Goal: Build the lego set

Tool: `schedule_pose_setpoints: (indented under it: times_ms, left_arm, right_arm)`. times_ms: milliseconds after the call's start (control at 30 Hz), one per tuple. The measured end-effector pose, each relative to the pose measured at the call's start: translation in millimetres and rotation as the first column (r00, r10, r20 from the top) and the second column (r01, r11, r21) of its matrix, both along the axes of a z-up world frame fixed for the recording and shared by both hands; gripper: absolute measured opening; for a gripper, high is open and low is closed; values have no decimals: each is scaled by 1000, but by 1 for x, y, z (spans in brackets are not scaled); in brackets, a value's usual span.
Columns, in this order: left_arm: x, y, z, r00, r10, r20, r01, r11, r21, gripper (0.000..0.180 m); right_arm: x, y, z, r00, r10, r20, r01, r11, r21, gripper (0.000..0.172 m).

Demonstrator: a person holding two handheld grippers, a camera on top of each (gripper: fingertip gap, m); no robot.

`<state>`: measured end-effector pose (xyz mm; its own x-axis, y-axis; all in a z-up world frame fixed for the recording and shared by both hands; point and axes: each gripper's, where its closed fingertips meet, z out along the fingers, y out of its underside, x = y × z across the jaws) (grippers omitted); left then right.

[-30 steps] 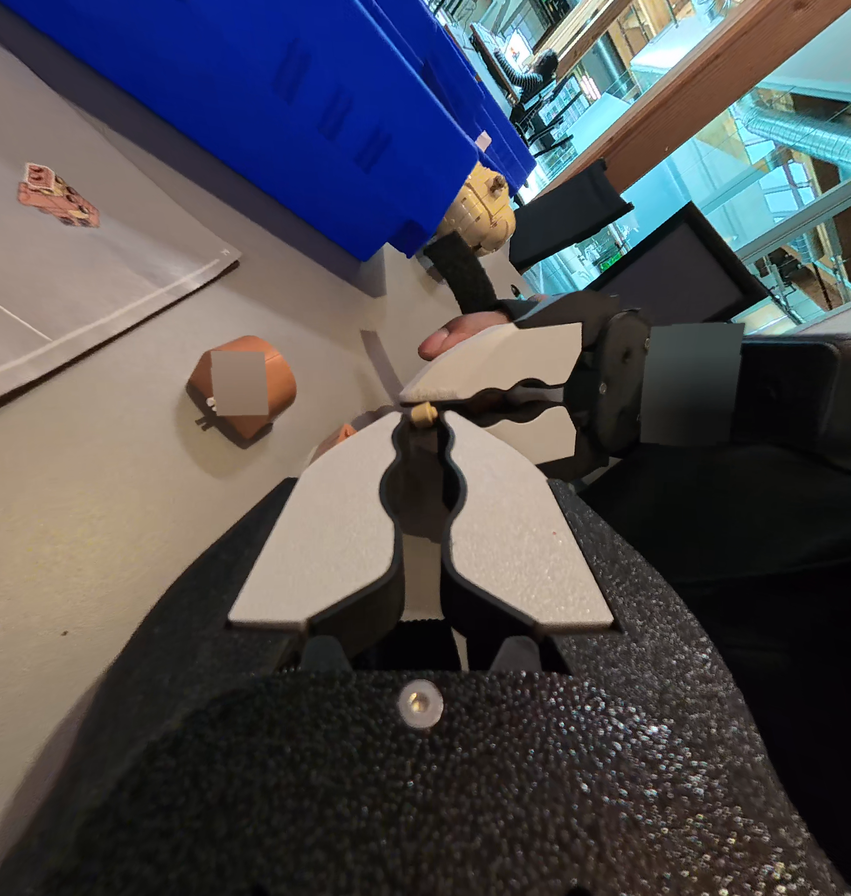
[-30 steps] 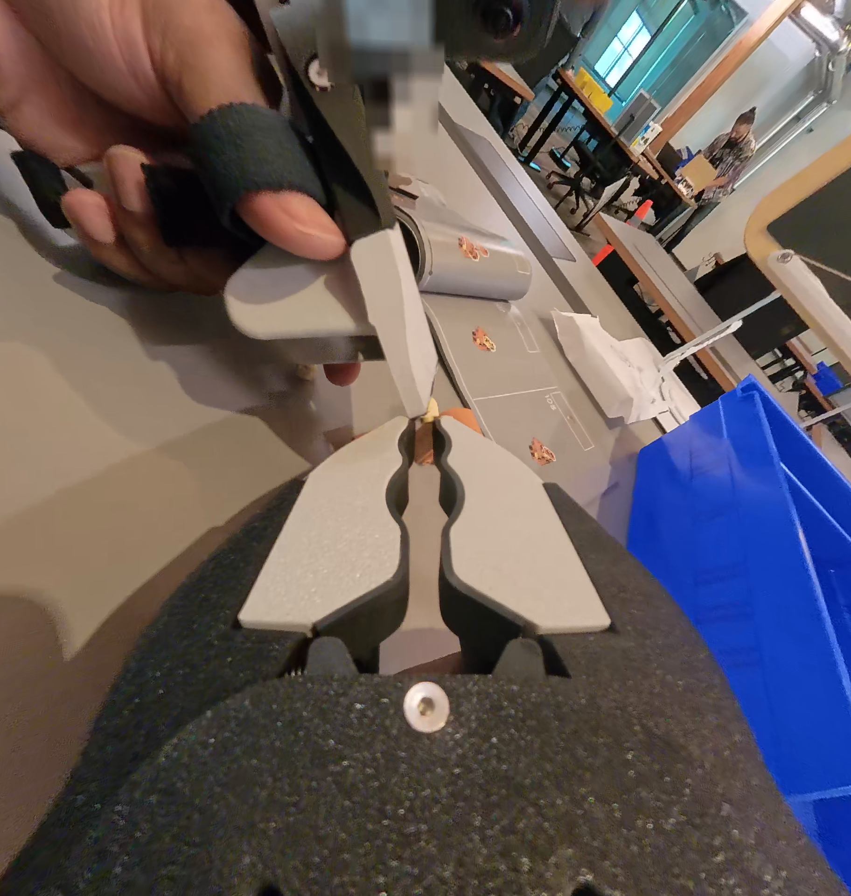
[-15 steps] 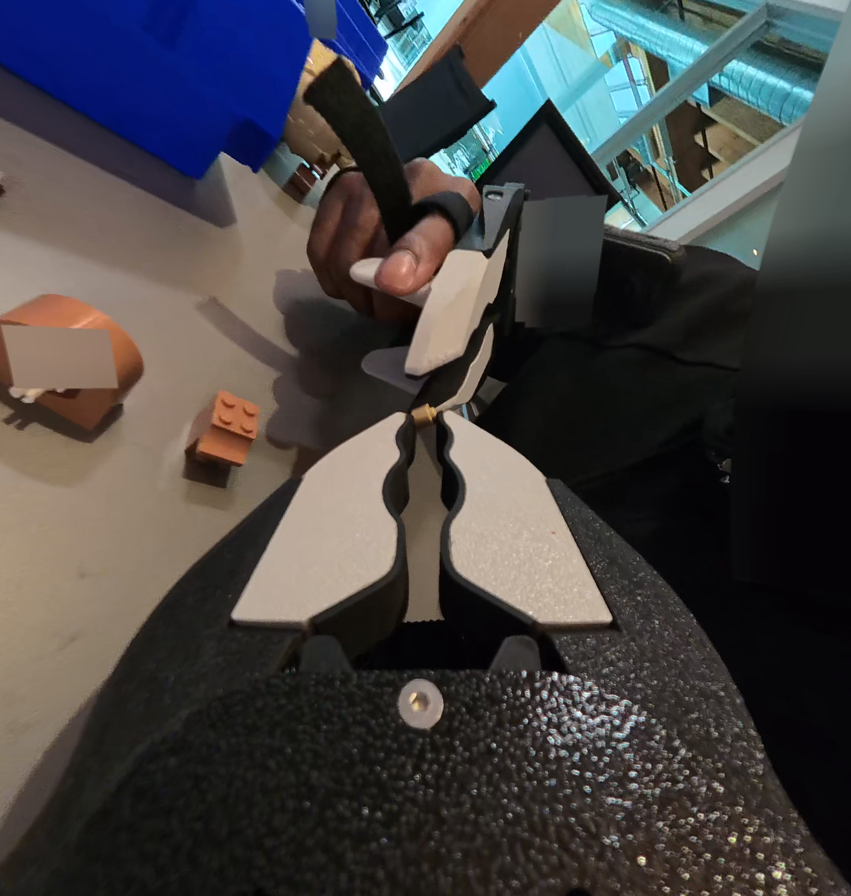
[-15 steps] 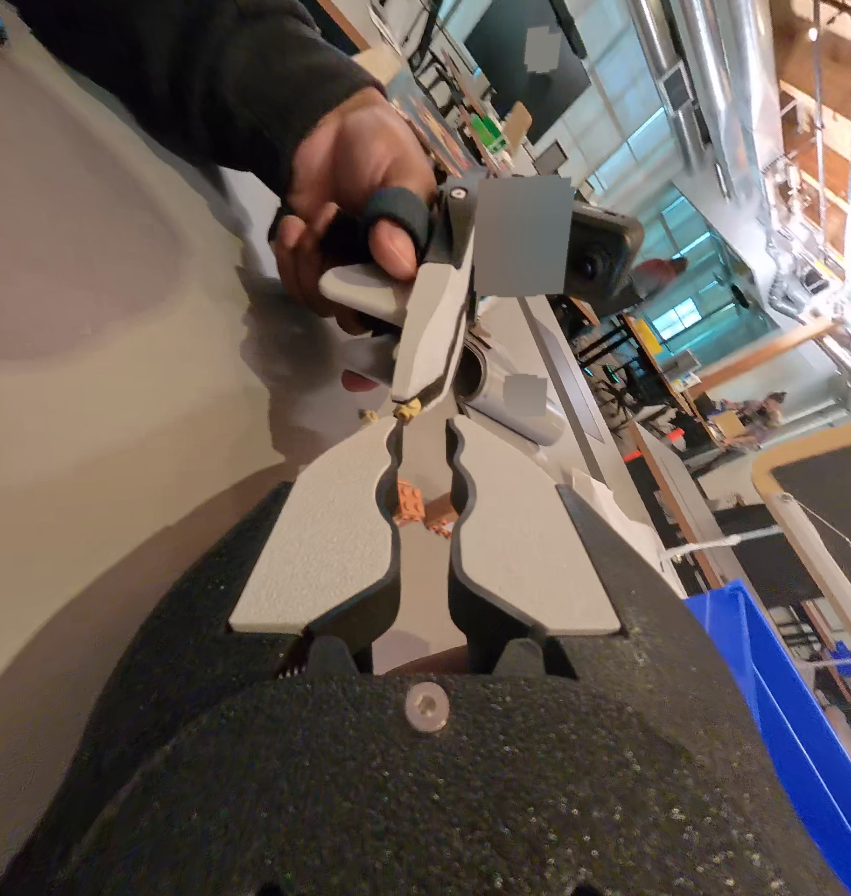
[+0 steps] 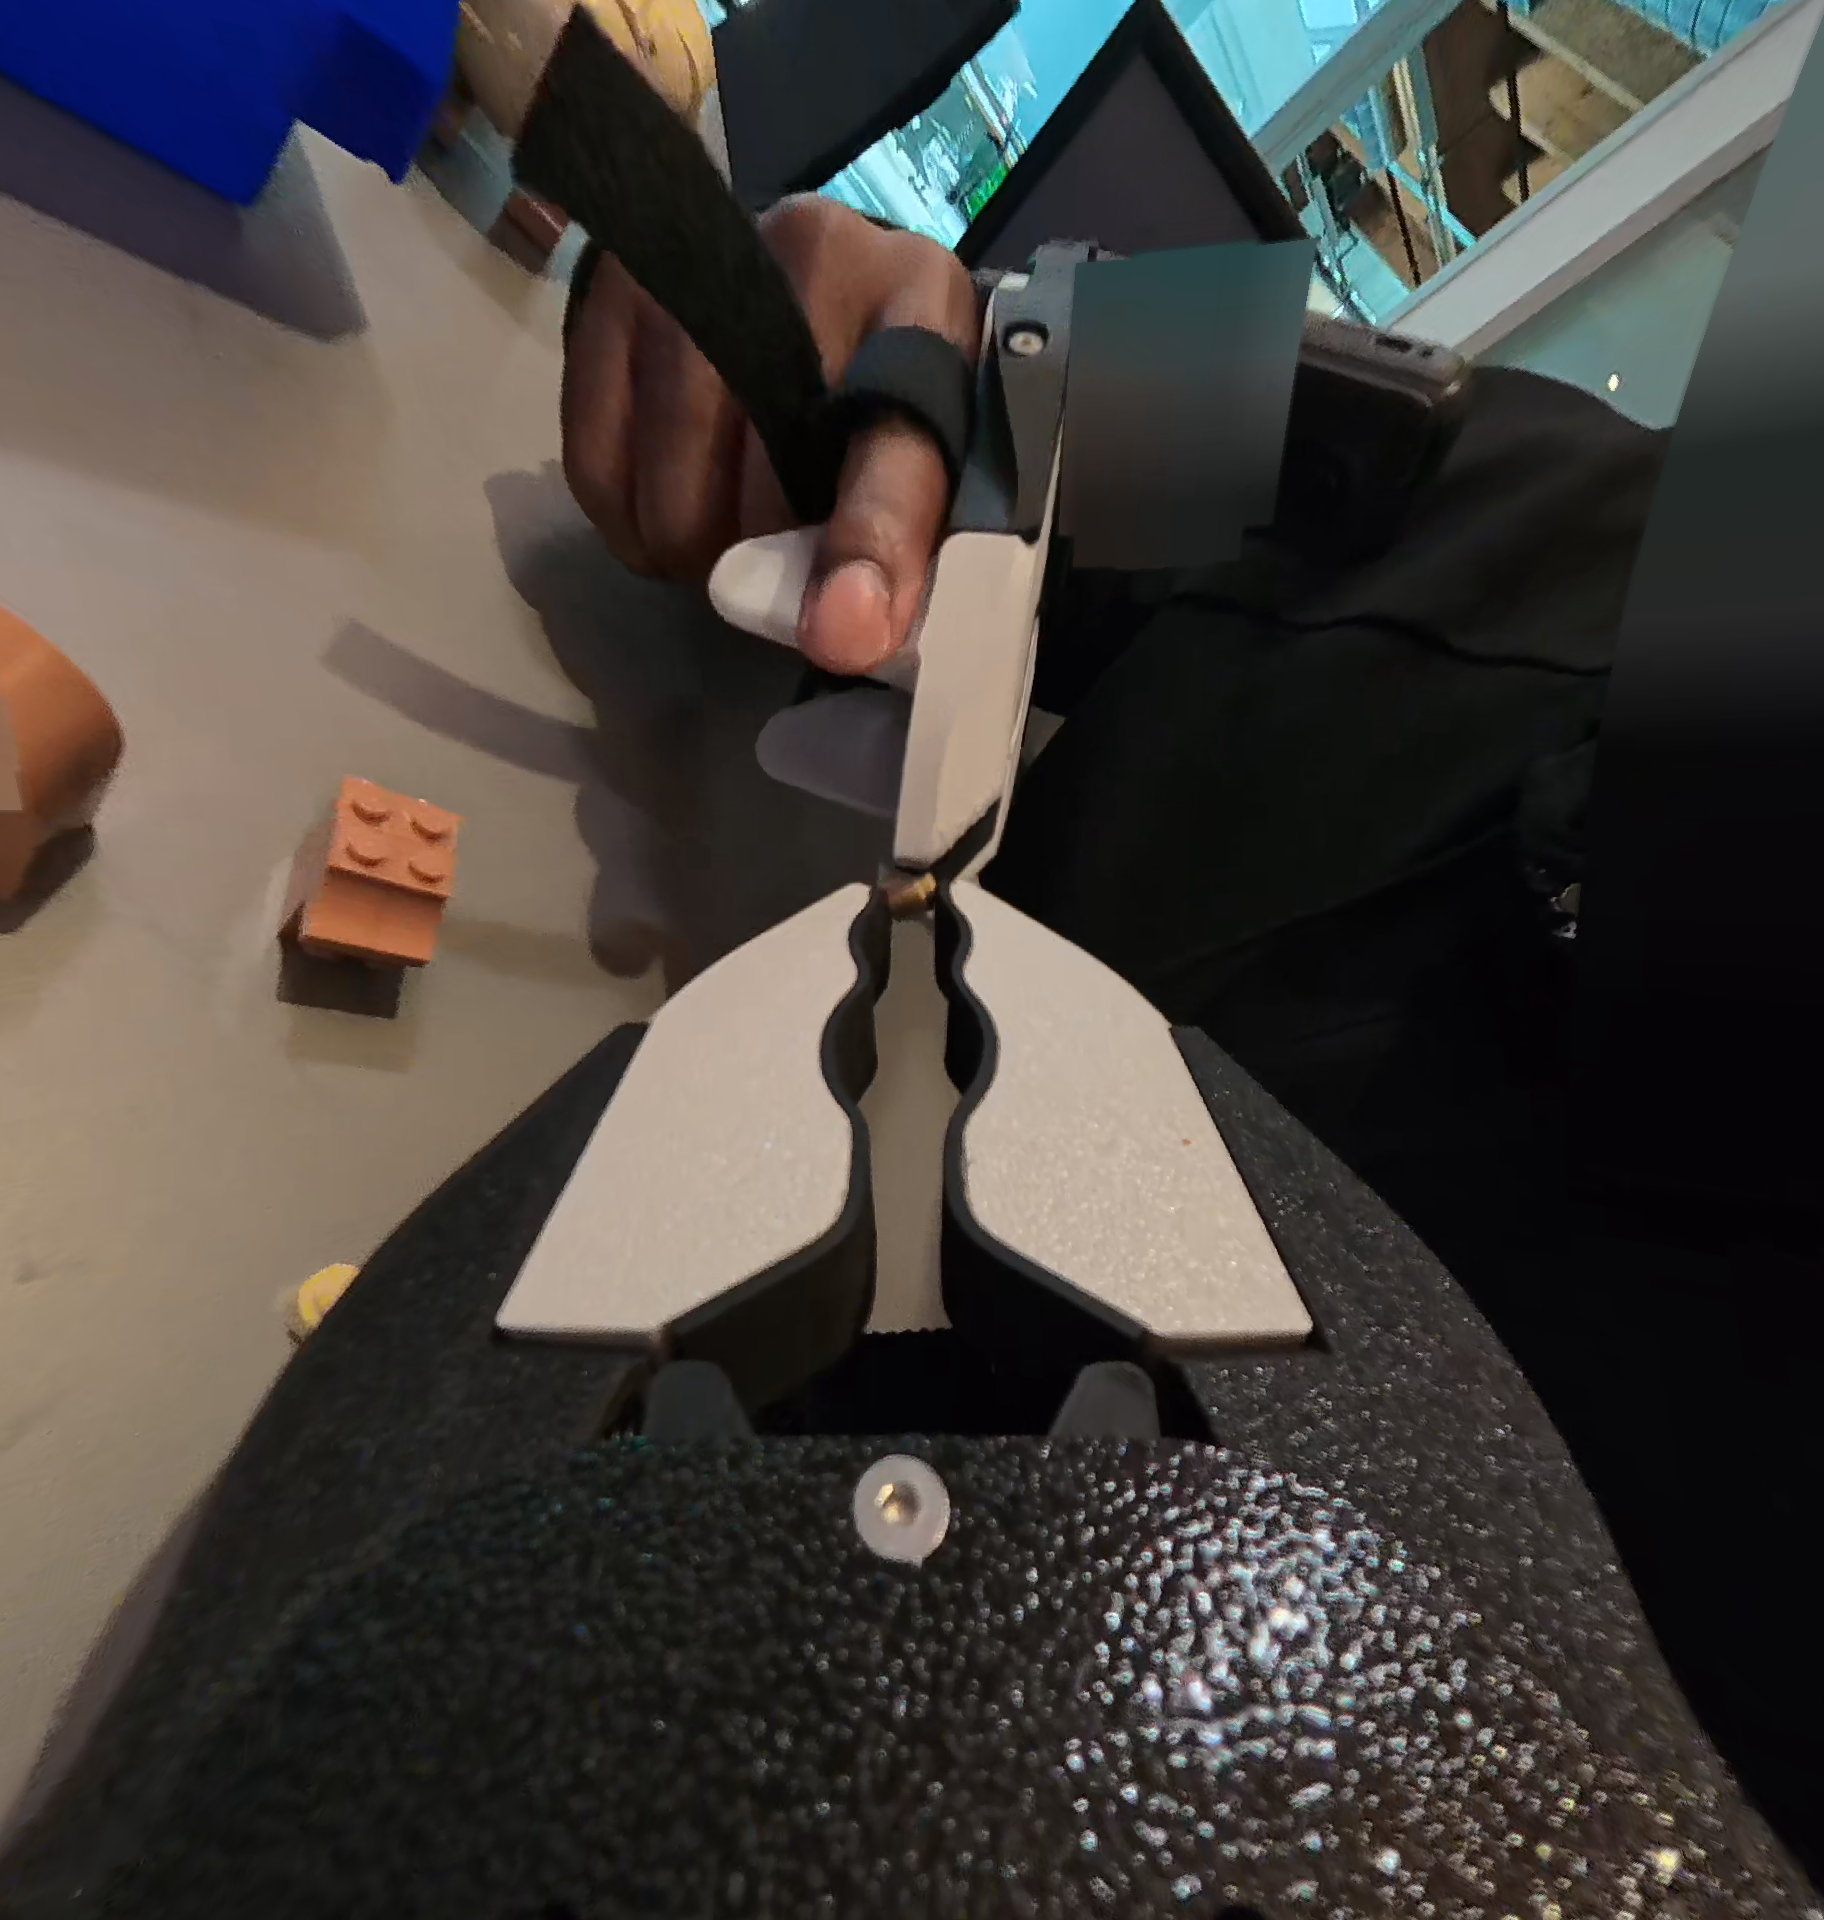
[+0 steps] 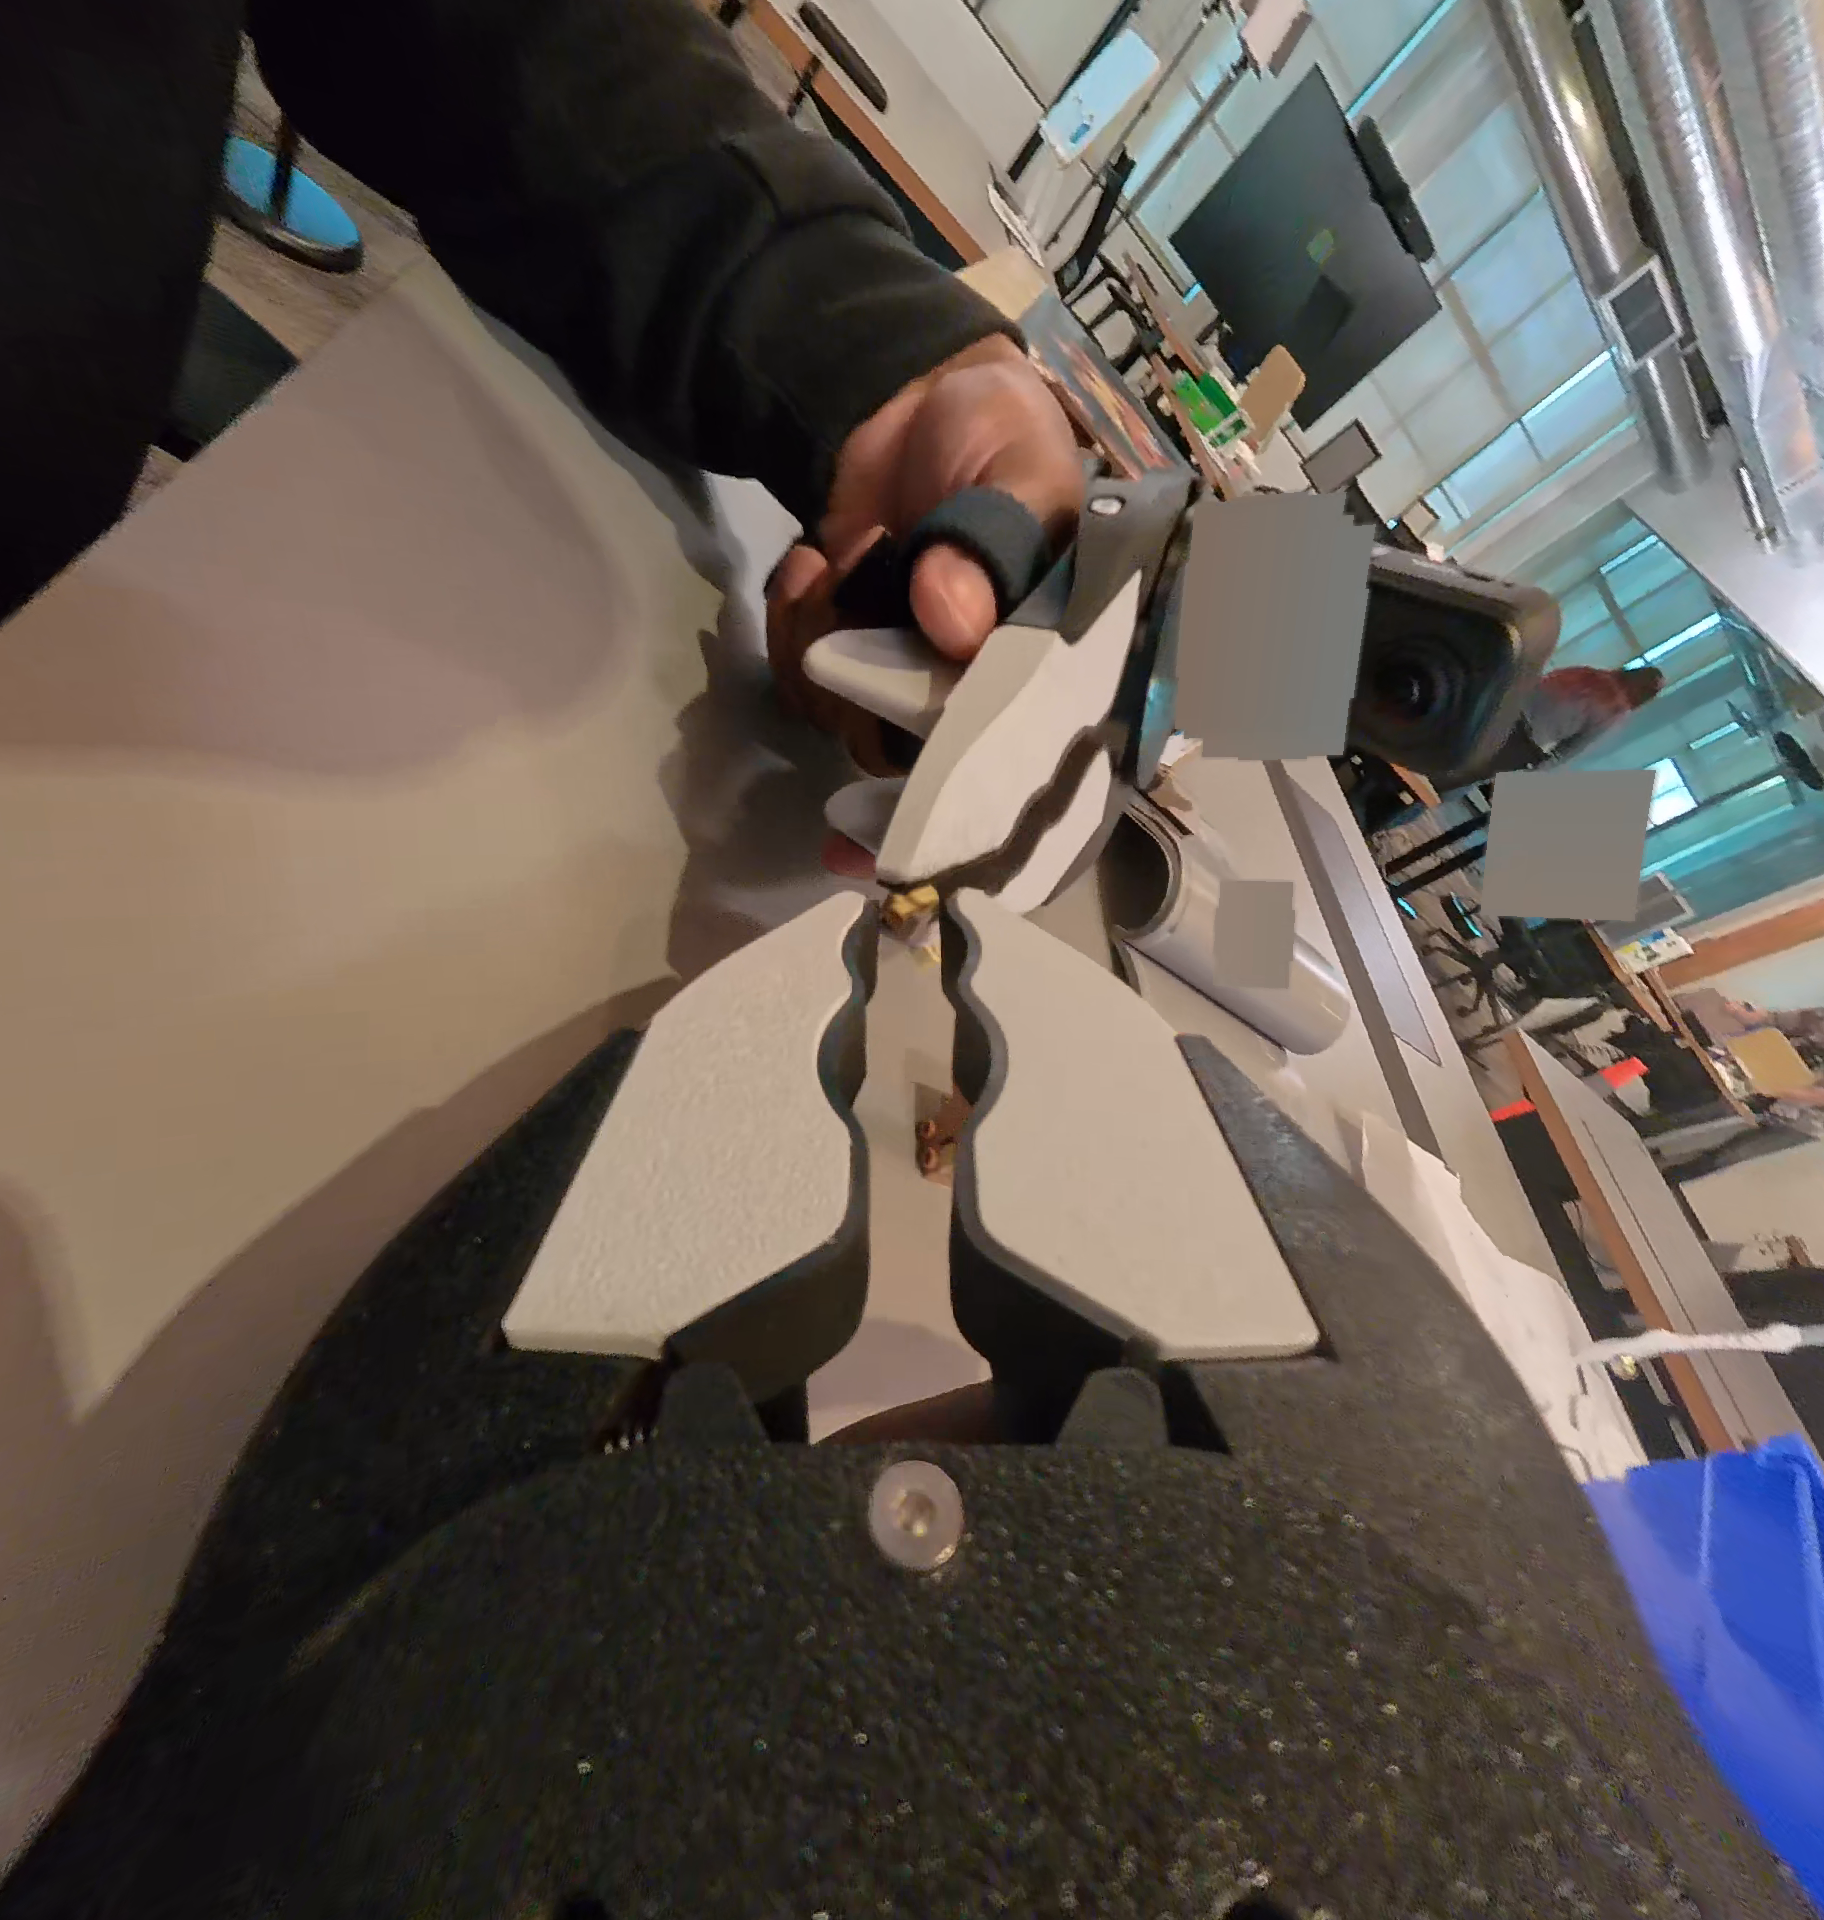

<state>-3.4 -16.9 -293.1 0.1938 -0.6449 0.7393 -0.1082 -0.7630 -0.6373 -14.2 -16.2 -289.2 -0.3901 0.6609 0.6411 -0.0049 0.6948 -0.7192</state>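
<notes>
Two grippers meet tip to tip here, both over the grey surface (image 5: pixel 139 1039), and one small tan piece (image 5: pixel 909 896) sits right where they meet.

My left gripper (image 5: pixel 908 902) has its jaws nearly closed, with only a narrow slot between them, and the tan piece is pinched at the very tips. My right gripper (image 6: pixel 903 927) comes in from straight ahead of the left jaws, with its tips on the same piece (image 6: pixel 903 910). Its jaws are also narrowed to a slim slot around the piece. I cannot tell whether both of its pads are actually pressing on it. The piece is off the surface, carried between the two tools.

Ahead and to the left of the left jaws, a brown studded brick stack (image 5: pixel 378 883) stands on the surface. Farther left is a rounded brown part (image 5: pixel 46 727). A tiny yellow bit (image 5: pixel 318 1291) lies close beside the left gripper's body. Through the slot of the right jaws I see another small brown piece (image 6: pixel 934 1138) lying below.

Just ahead and right of the right jaws lies a rolled grey mat (image 6: pixel 1240 997).

The only container is a blue bin (image 6: pixel 1760 1621), well off to the right of the right jaws. Neither view shows what it holds.
</notes>
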Motion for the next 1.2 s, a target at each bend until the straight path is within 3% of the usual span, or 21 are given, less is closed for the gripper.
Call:
schedule_pose_setpoints:
  times_ms: [133,500,767,900,1000,1200]
  left_arm:
    - [4,-5,-4,999,-29,-30,30,999,11,7]
    - [-17,23,-1,989,149,-9,-149,989,4,7]
    - [-19,27,1,984,177,5,-177,984,0,8]
    - [-18,24,3,987,157,26,-157,988,-3,7]
    - [-15,18,5,992,118,41,-118,993,-4,6]
    - [-8,5,5,999,33,26,-33,999,10,6]
  right_arm:
    - [-1,-7,-6,1000,17,19,-17,1000,10,11]
    - [-17,23,-4,968,-249,31,251,967,-55,10]
    - [-21,27,-2,935,-355,20,355,932,-67,9]
    - [-21,24,-1,946,-324,12,324,944,-66,11]
    - [-16,17,-3,974,-225,17,226,974,-34,20]
    - [-6,5,4,996,-91,1,91,995,-51,20]
